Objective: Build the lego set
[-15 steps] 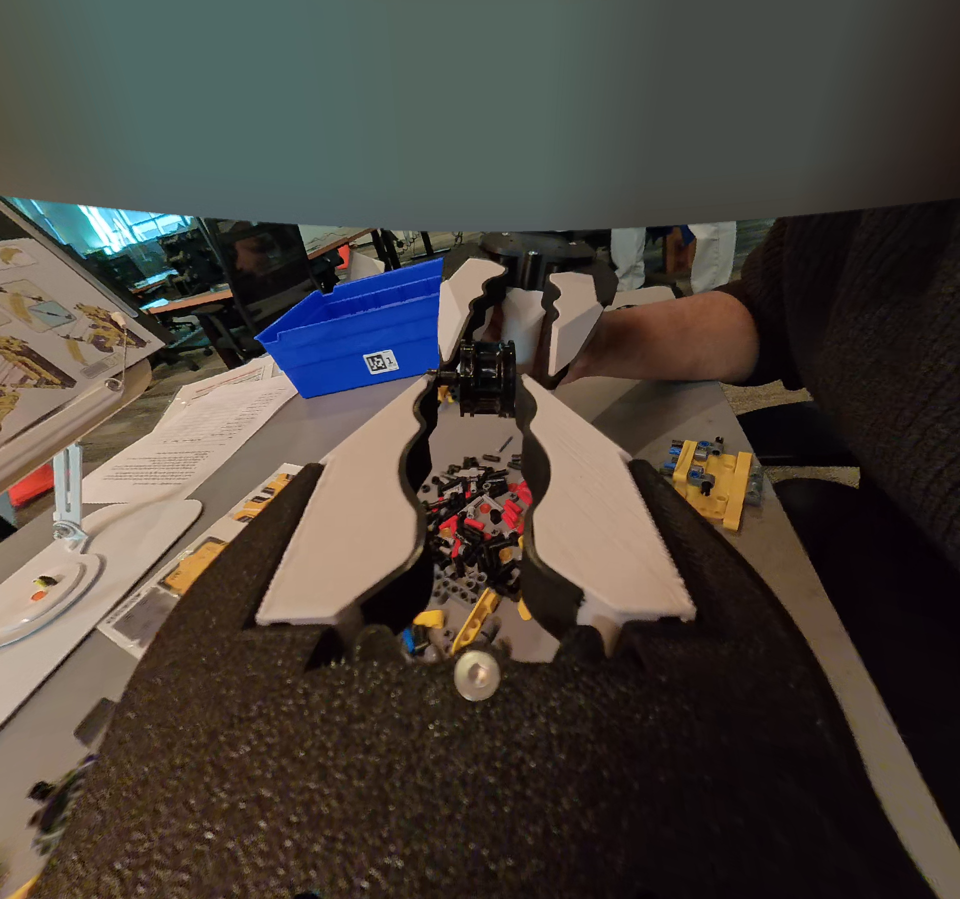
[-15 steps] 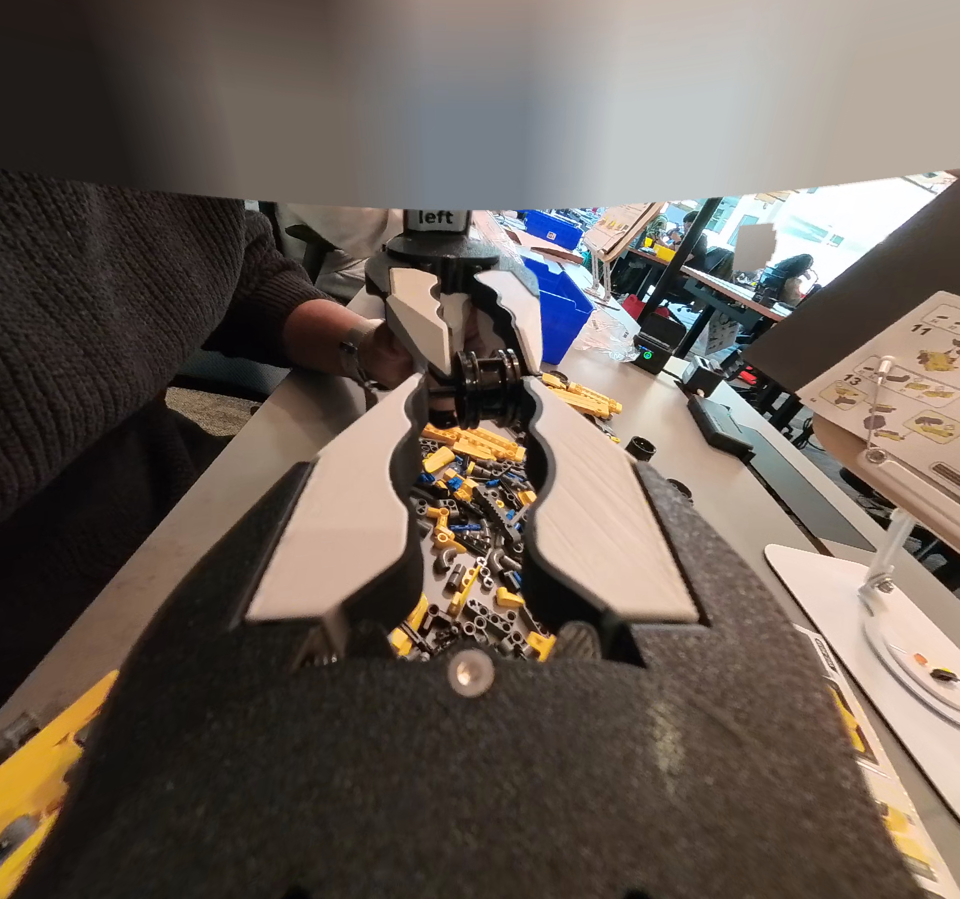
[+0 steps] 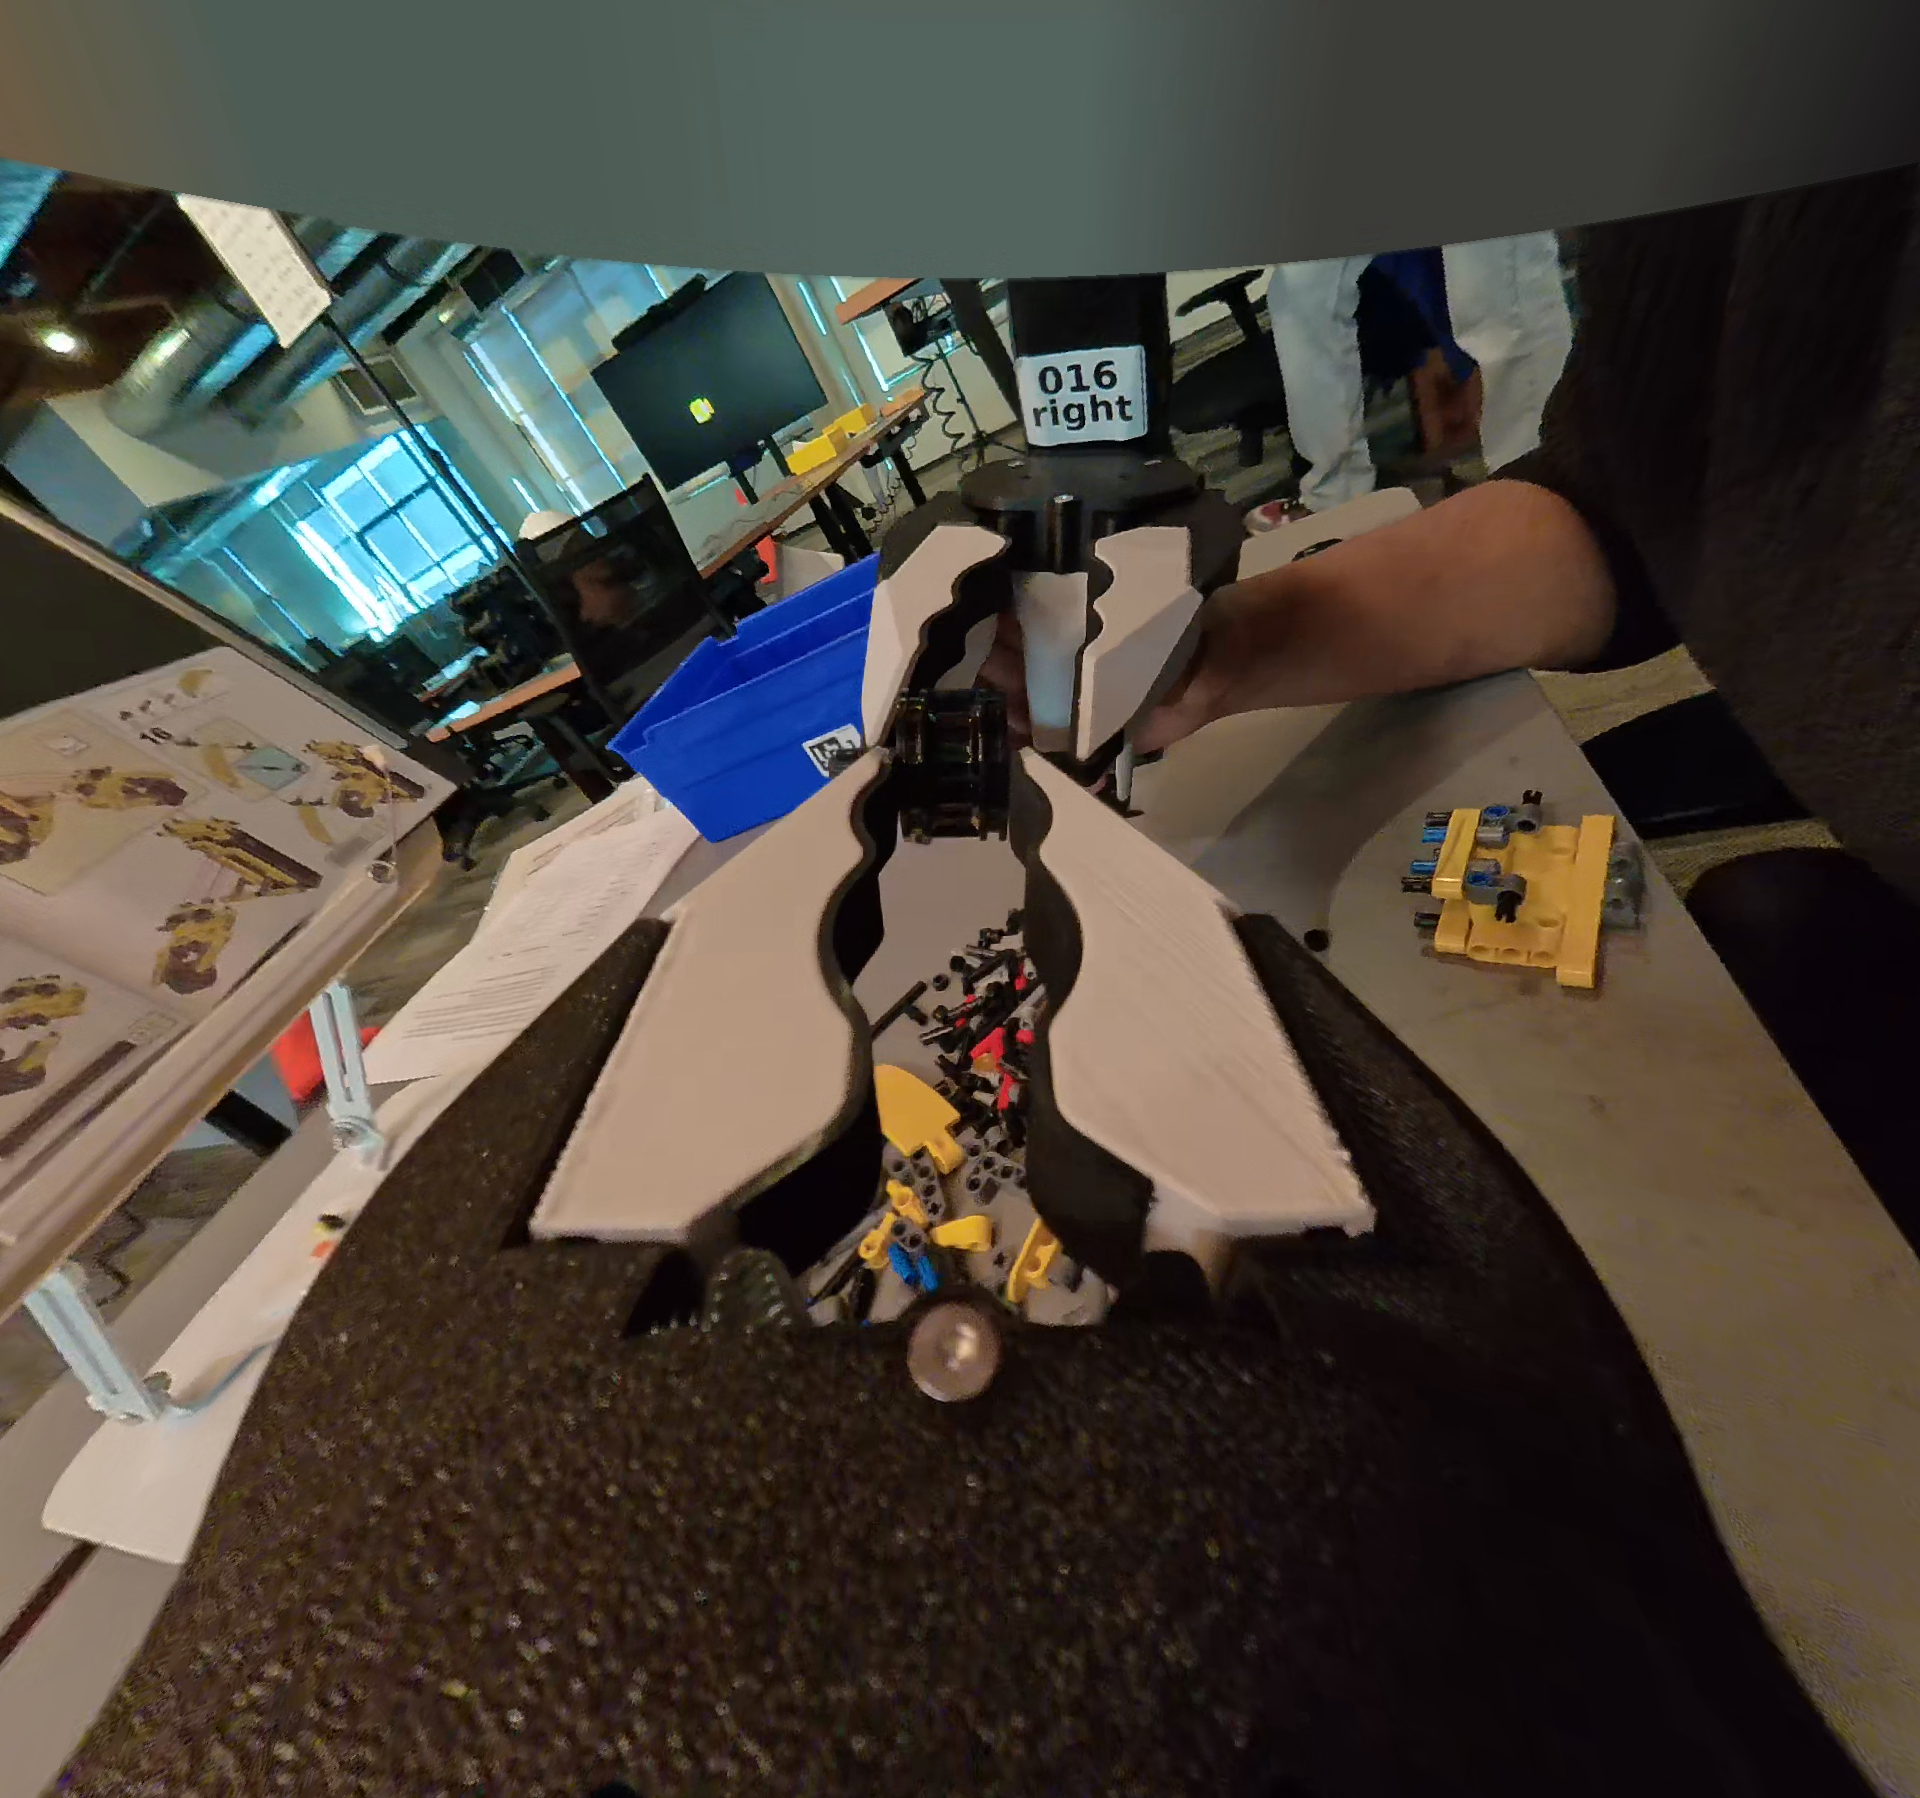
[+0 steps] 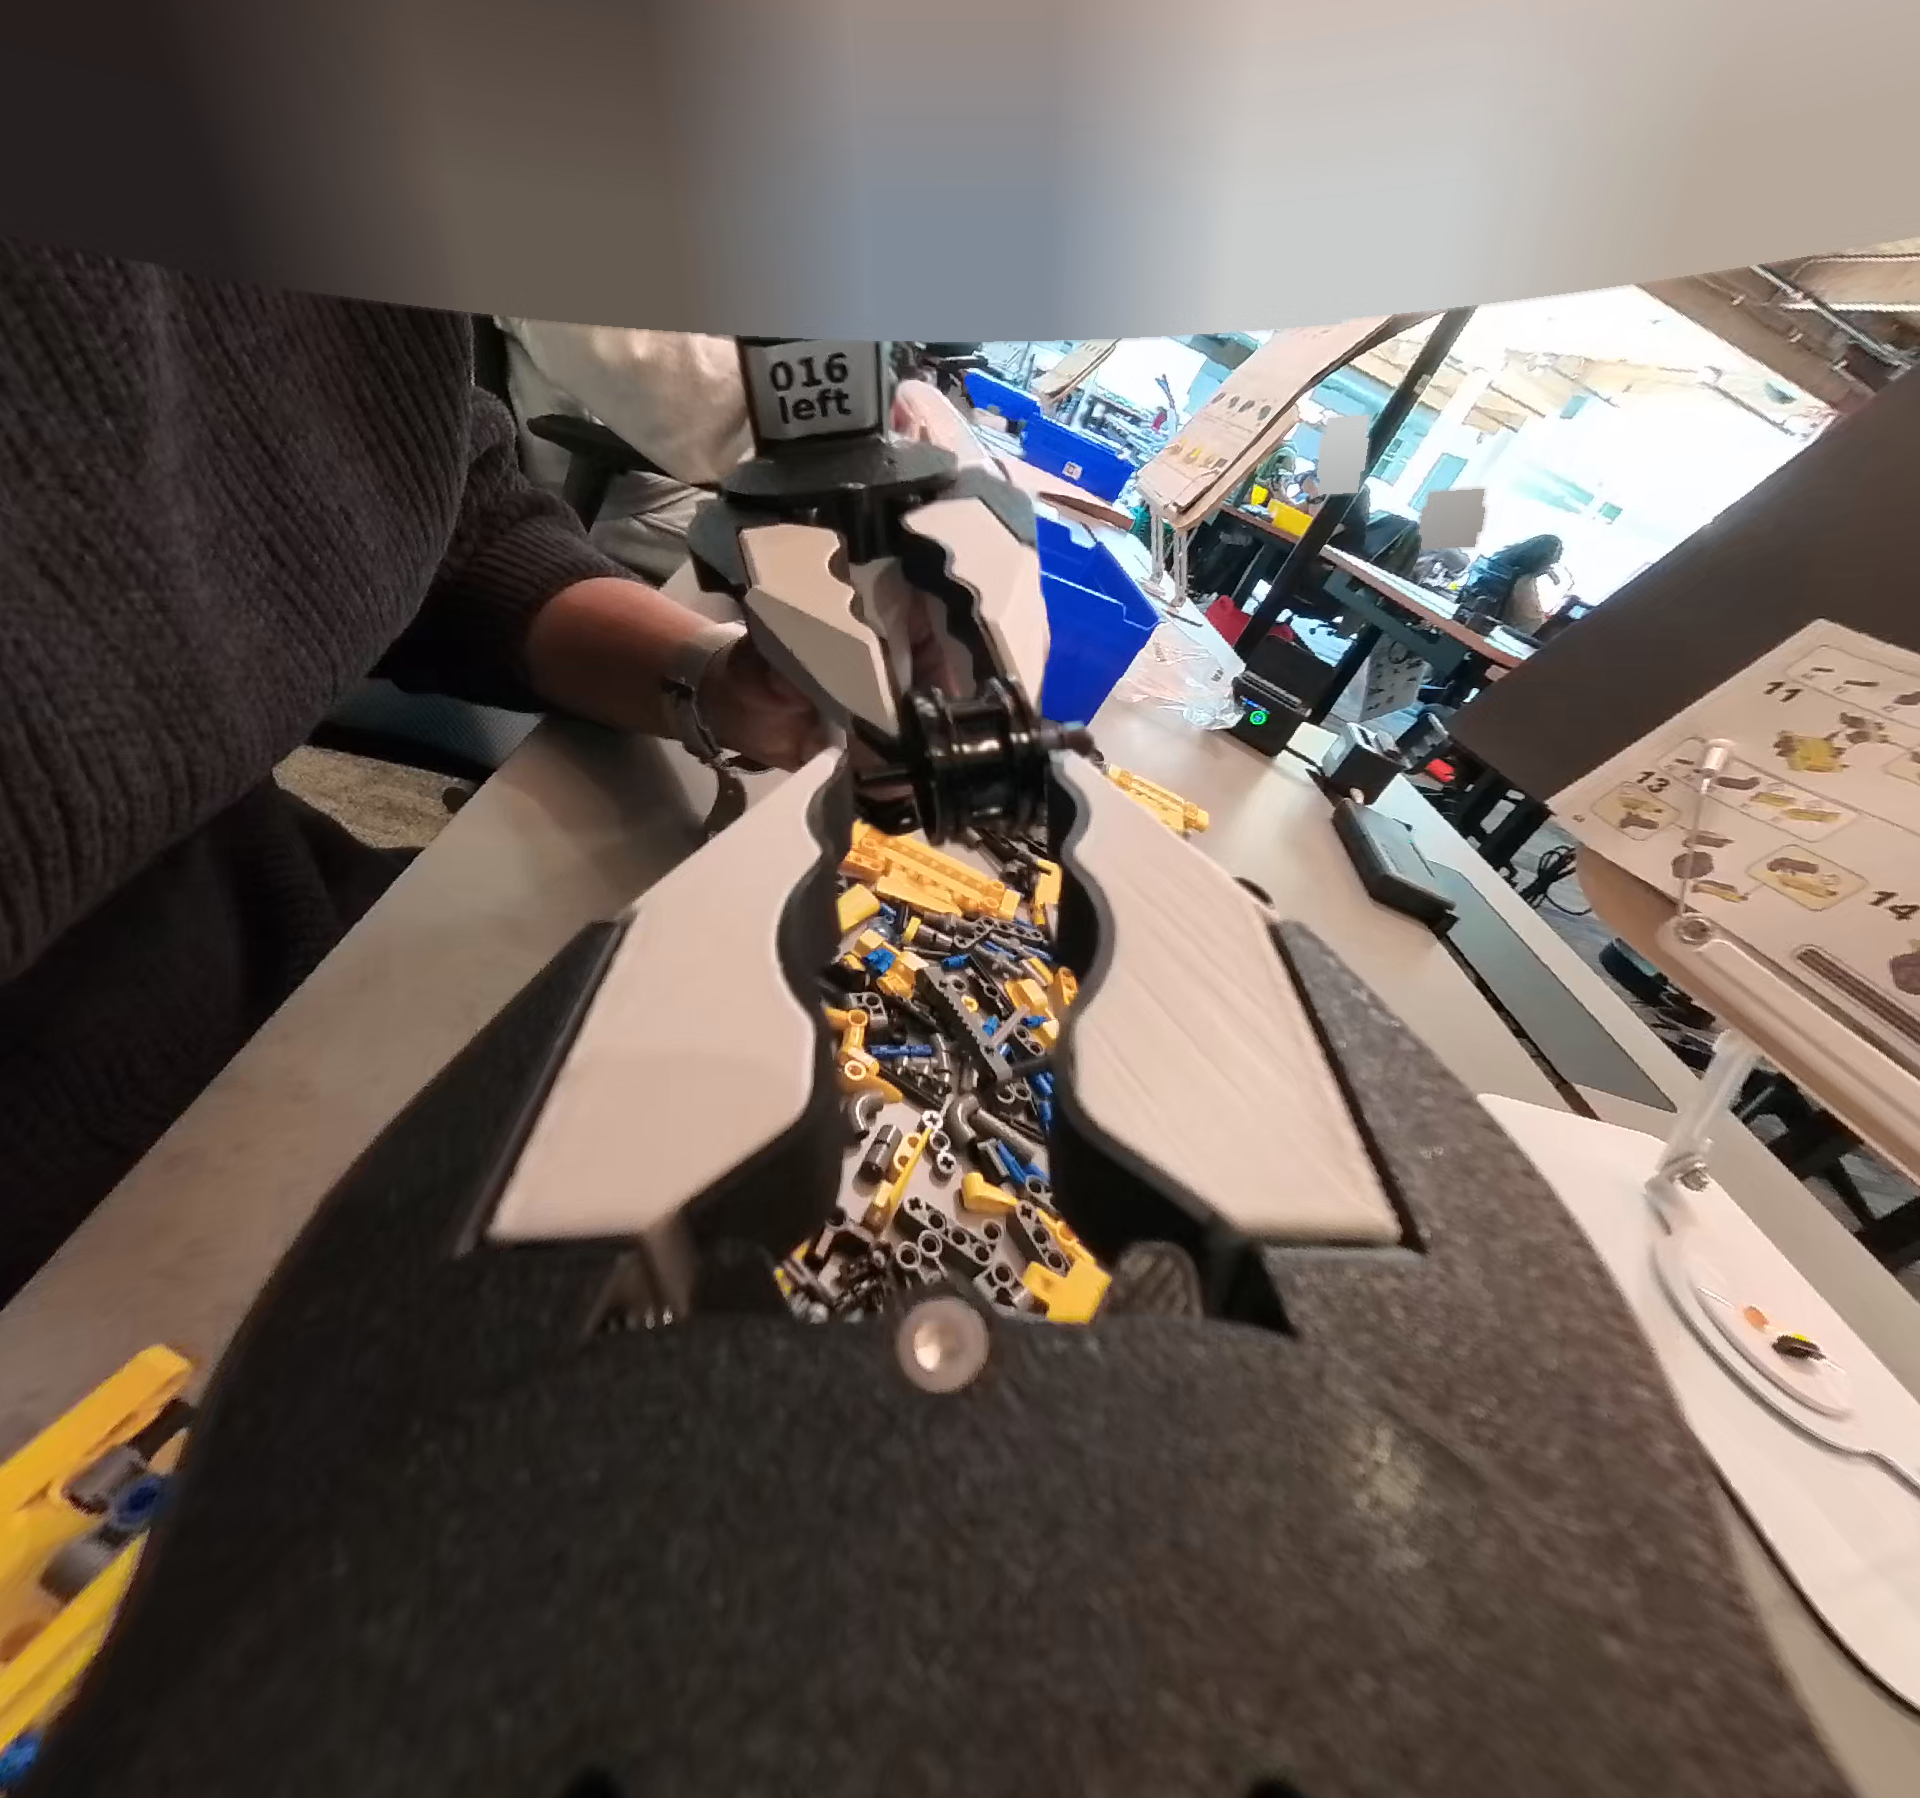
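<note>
A black wheel hub (image 3: 951,782) with a dark pin through it is held above the table. My left gripper (image 3: 953,761) is shut on it, one fingertip on each flange. My right gripper (image 4: 945,769) faces it from the other side with its jaws a little wider than the hub (image 4: 977,761). One of its tips is by the pin's end and the other stands off the hub. Each gripper shows in the other's view: the right one (image 3: 982,742), the left one (image 4: 935,709) leaning down onto the hub. Below them lies a pile of loose yellow, black, blue and red building pieces (image 4: 935,1021).
A small yellow assembly (image 3: 1512,891) lies on the grey table (image 3: 1455,1177) near a person's dark sleeve. A blue bin (image 3: 748,720) stands behind the grippers. An instruction booklet on a stand (image 4: 1787,813), papers (image 3: 561,917) and a black device (image 4: 1273,699) stand at the sides. My two grippers' fingertips are within a few centimetres of each other.
Both grippers have risen and tilted a little, with the hub still between them. The left gripper leans over more in the right wrist view.
</note>
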Available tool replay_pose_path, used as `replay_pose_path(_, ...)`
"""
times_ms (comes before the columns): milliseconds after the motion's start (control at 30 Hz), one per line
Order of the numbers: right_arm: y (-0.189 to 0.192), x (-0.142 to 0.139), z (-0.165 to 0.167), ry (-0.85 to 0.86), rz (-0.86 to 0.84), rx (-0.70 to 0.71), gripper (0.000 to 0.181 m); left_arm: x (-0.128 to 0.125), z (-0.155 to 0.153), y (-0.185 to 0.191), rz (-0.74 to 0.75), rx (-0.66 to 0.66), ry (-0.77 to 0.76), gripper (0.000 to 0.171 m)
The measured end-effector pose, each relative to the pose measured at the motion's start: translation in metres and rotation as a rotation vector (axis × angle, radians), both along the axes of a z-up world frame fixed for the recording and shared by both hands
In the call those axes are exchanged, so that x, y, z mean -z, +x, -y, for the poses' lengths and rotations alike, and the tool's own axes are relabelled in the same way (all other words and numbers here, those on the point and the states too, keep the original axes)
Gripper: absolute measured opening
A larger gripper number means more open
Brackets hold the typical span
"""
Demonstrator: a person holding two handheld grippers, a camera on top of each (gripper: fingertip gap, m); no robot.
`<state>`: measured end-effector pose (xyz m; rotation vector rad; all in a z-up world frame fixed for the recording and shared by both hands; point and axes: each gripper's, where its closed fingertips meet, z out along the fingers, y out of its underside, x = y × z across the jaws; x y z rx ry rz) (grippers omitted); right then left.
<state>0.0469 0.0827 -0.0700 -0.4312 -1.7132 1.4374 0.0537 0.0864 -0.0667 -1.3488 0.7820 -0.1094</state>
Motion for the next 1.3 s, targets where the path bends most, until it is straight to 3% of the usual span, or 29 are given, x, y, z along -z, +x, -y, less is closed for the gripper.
replay_pose_path(100,0.001,-0.004,-0.002,-0.024,-0.007,-0.005,0.047,-0.002,0.003,0.001,-0.034,0.001,0.026,0.019)
replay_pose_path(300,0.009,-0.013,0.001,-0.078,-0.026,-0.063,0.048,-0.002,0.009,0.009,-0.046,0.047,0.032,0.019)
replay_pose_path(833,0.014,-0.005,0.01,0.019,-0.032,-0.077,0.039,0.001,0.014,0.017,-0.077,0.078,0.043,0.019)
replay_pose_path(1300,0.017,-0.006,0.016,0.175,-0.156,-0.009,0.038,0.002,0.019,0.021,-0.178,0.052,0.132,0.019)
